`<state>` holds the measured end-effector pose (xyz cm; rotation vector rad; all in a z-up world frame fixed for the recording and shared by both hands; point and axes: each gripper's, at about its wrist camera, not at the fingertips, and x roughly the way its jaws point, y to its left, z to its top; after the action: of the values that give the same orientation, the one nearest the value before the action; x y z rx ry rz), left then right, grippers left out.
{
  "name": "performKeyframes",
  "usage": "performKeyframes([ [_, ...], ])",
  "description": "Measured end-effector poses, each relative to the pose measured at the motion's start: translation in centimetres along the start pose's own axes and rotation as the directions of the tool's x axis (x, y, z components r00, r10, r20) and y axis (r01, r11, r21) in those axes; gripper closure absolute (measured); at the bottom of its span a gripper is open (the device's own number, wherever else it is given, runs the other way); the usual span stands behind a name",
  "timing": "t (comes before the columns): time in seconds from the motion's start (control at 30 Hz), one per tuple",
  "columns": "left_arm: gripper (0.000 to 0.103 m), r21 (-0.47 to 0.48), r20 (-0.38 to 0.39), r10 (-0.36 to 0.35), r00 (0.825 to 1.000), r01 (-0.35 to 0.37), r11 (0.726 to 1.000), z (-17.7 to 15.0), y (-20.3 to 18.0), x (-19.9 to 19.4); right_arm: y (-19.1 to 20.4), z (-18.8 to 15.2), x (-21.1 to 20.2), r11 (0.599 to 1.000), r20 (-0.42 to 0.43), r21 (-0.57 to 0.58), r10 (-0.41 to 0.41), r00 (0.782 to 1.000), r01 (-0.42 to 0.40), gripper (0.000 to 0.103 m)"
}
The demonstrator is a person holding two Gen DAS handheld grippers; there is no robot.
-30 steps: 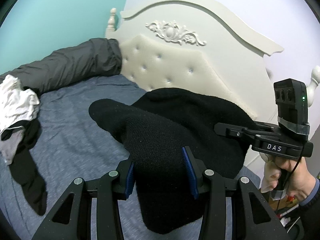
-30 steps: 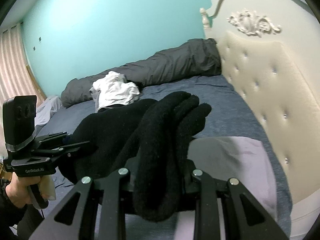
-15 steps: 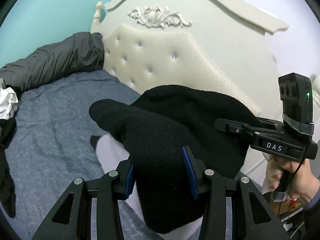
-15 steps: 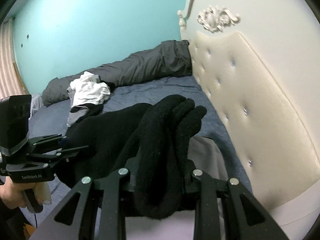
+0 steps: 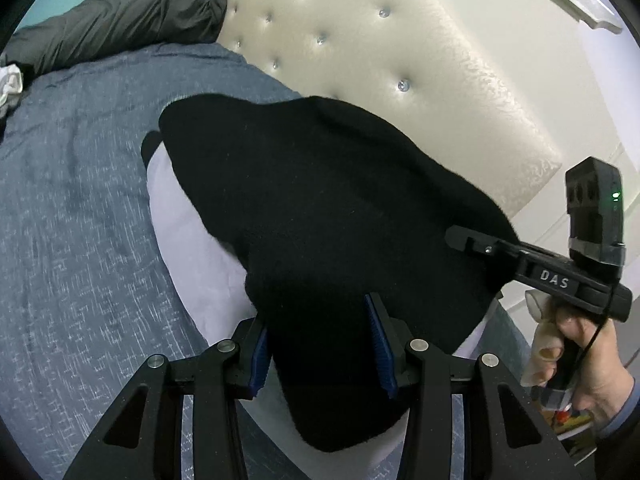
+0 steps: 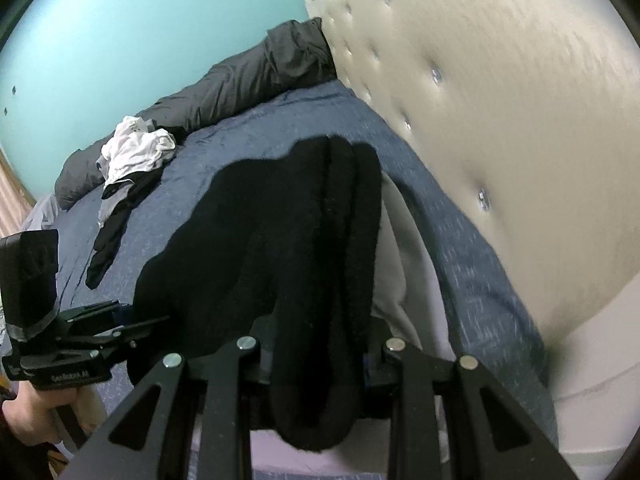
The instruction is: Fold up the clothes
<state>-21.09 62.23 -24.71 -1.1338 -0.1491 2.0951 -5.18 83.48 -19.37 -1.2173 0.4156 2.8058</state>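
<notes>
A folded black knit garment (image 5: 320, 216) hangs between my two grippers, low over a folded white garment (image 5: 180, 216) lying on the blue bedspread near the headboard. My left gripper (image 5: 320, 348) is shut on one end of the black garment. My right gripper (image 6: 320, 360) is shut on the other end, where the folded layers (image 6: 340, 240) bunch between its fingers. The right gripper also shows in the left wrist view (image 5: 480, 244), at the right. The left gripper shows in the right wrist view (image 6: 120, 320), at the lower left. The white garment shows beside the black one (image 6: 392, 264).
The cream tufted headboard (image 5: 400, 60) stands close behind the garments. A dark grey duvet roll (image 6: 248, 76) lies along the teal wall. A pile of white and black clothes (image 6: 132, 156) sits on the blue bedspread (image 5: 72, 200) farther down.
Both grippers have carried the black garment toward the headboard and lowered it. The white folded garment has come into view beneath it.
</notes>
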Motion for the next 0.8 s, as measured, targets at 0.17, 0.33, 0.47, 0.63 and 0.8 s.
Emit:
performKeyframes([
  [0.17, 0.055, -0.038, -0.027, -0.028, 0.999, 0.027, 0.999, -0.2, 0.1, -0.5, -1.1, -0.3, 0.3, 0.996, -0.034, 0.083, 0.021, 0.999, -0.019, 0.070],
  [0.33, 0.057, -0.053, -0.025, -0.041, 0.999, 0.039, 0.998, 0.1, -0.4, -1.1, -1.6, -0.3, -0.6, 0.992, -0.014, 0.119, 0.052, 0.999, -0.050, 0.073],
  [0.47, 0.058, -0.069, -0.021, -0.073, 0.997, 0.071, 0.995, 0.0, -1.1, -2.0, -1.3, 0.7, -1.4, 0.996, -0.032, 0.088, 0.025, 0.999, -0.022, 0.074],
  [0.63, 0.058, -0.105, -0.057, -0.079, 0.995, 0.072, 0.992, -0.6, 0.0, -1.6, -1.9, 0.6, -1.3, 0.992, -0.063, 0.123, 0.050, 0.997, -0.042, 0.075],
  [0.8, 0.056, -0.108, -0.074, -0.081, 0.994, 0.073, 0.991, -0.5, 0.7, -1.5, -1.9, -0.4, -0.9, 0.989, -0.086, 0.142, 0.047, 0.995, -0.034, 0.073],
])
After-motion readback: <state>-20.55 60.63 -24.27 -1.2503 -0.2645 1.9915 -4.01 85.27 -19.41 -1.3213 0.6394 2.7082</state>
